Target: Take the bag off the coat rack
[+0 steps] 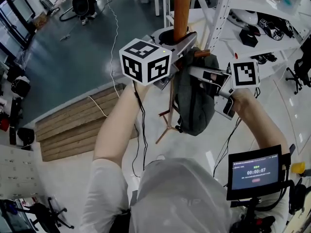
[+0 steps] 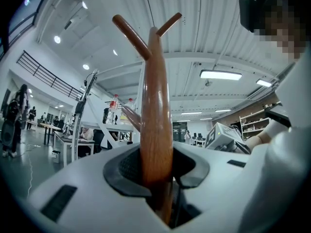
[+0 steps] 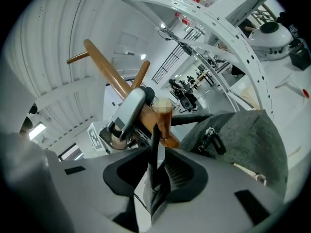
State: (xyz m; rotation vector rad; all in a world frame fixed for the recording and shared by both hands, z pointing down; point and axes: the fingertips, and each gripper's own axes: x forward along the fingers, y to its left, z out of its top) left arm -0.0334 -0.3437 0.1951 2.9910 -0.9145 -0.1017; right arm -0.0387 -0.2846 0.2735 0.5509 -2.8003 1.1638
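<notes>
The wooden coat rack pole (image 1: 181, 8) rises at the top centre, and a grey bag (image 1: 194, 101) hangs from one of its pegs. My left gripper (image 1: 183, 39) is shut on the pole, which fills the gap between the jaws in the left gripper view (image 2: 156, 130). My right gripper (image 1: 194, 73) is at the top of the bag, just right of the pole. In the right gripper view its jaws are pinched on the bag's thin black strap (image 3: 153, 154), which runs up beside a wooden peg (image 3: 165, 123). The bag's grey body (image 3: 243, 140) bulges to the right.
White metal shelving (image 1: 252, 13) with boxes and gear stands close behind and to the right of the rack. A low wooden platform (image 1: 73, 125) lies on the floor to the left, crossed by a white cable (image 1: 114, 38). A small screen (image 1: 255, 171) sits at lower right.
</notes>
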